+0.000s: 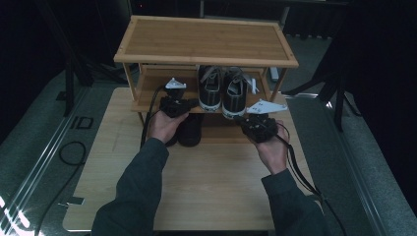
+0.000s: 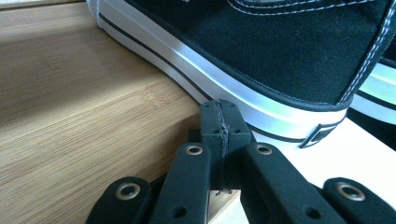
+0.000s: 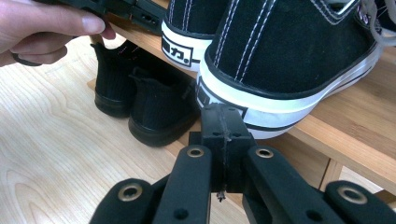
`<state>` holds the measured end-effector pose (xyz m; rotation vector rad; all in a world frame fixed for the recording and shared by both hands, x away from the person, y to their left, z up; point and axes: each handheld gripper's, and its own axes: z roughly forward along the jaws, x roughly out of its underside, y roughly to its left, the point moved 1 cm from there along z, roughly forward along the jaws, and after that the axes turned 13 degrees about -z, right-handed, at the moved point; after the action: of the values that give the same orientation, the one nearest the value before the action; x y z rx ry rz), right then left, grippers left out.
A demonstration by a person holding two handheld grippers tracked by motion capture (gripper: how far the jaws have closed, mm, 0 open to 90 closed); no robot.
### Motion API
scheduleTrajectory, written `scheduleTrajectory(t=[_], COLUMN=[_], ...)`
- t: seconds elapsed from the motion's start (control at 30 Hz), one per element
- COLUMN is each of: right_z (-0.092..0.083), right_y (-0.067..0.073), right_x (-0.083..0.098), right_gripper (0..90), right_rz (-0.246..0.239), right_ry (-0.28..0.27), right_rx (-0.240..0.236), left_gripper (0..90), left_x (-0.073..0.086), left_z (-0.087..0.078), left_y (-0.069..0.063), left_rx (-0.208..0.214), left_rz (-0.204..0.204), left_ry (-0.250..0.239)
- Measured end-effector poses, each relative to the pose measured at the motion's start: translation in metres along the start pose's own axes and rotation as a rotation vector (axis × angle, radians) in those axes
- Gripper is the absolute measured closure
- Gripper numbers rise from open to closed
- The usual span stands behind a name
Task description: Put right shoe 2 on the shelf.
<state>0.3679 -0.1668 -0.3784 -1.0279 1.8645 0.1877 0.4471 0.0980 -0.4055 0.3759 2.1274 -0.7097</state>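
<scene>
Left gripper (image 1: 183, 105): held at the middle shelf (image 2: 70, 116), jaws pressed together on nothing, tip set against the white sole of the sneaker just ahead and to its right.
Right gripper (image 1: 248, 119): jaws likewise together and empty, tip raised to the heel of the other sneaker, at the shelf's front edge.
Sneakers (image 1: 222, 91): a black canvas pair was seen side by side on the middle shelf, heels out, between the two grippers; the heels stood at or just past the front edge.
Why so held: the closed tips appeared to be used as pushers, one on each shoe, probably so the pair could be nudged square or slid deeper in; nothing was gripped.
Rack (image 1: 206, 39): a bamboo one, its top board bare, was stood on the table (image 1: 206, 187) ahead of both hands.
Black shoes (image 3: 140, 100): a second pair was parked on the lowest level, below and left of the right gripper, untouched.
Left hand (image 3: 42, 28): seen from the right gripper, curled round its tool.
</scene>
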Motion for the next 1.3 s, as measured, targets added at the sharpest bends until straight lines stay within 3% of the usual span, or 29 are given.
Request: scheduleTrajectory(t=[0.57, 0.9, 1.3], right_z=[0.002, 0.009, 0.017], right_y=[-0.005, -0.012, -0.013], right_x=[0.000, 0.002, 0.000], right_gripper=[90.0, 90.0, 90.0], right_rz=[0.020, 0.029, 0.020], right_ry=[-0.002, 0.025, 0.035], right_rx=[0.009, 0.055, 0.029], left_gripper=[90.0, 90.0, 90.0], left_x=[0.000, 0.000, 0.000], left_z=[0.000, 0.000, 0.000], left_y=[-0.001, -0.001, 0.000], left_rx=[-0.005, -0.004, -0.003], left_rz=[0.003, 0.002, 0.002], left_ry=[-0.002, -0.002, -0.003])
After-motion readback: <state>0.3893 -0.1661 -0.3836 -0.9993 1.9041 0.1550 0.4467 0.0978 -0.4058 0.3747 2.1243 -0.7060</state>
